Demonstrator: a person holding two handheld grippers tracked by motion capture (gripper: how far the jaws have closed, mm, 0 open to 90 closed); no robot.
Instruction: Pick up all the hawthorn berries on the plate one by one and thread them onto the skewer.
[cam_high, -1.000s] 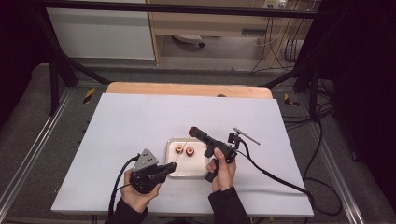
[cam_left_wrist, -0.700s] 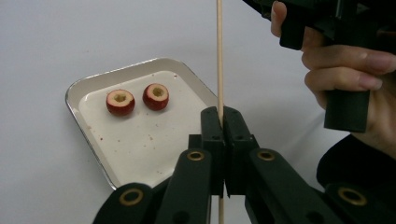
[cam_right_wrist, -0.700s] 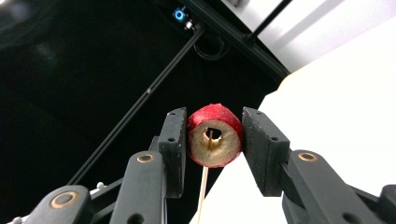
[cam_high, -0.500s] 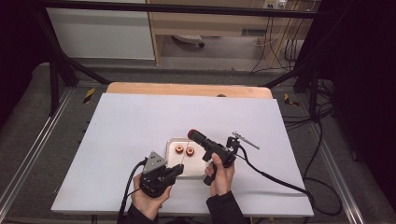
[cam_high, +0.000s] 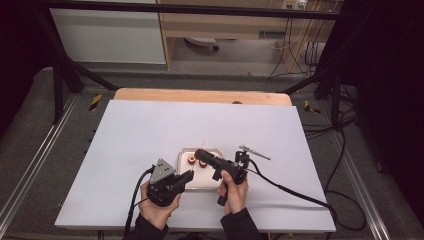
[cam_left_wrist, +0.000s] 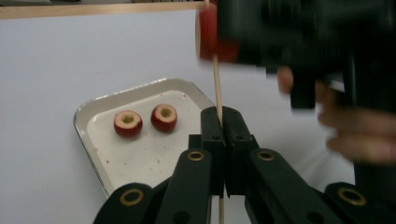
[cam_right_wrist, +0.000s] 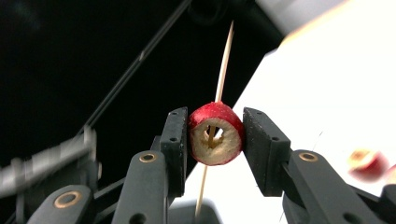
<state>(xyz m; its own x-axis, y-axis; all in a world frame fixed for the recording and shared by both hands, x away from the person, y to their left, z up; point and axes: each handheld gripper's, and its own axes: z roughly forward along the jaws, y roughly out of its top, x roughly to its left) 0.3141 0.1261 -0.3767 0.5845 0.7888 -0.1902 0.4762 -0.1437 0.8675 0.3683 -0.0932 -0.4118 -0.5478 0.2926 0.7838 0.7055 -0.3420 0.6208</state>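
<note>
The left tool (cam_left_wrist: 223, 122) has its jaws pressed together on a thin wooden skewer (cam_left_wrist: 216, 84), which rises upright from between them. The right tool (cam_right_wrist: 212, 135) is clamped on a cored red fruit ring (cam_right_wrist: 215, 134), and the skewer (cam_right_wrist: 223, 60) passes through the ring's hollow centre, its pointed end sticking out beyond. In the high view both tools meet at the near edge of a small white tray (cam_high: 186, 152), the left tool (cam_high: 189, 175) just beside its near left corner and the right tool (cam_high: 200, 154) over it. Two more cored red rings (cam_left_wrist: 128, 122) (cam_left_wrist: 164, 117) lie side by side in the tray's far part, apart from each other and from the rim; the rest of the tray floor is bare. The tray sits toward the near middle of the white bench (cam_high: 140, 125), with wide open surface to the left, right and far side. A black cable (cam_high: 295, 190) trails from the right tool across the bench toward its right edge.
</note>
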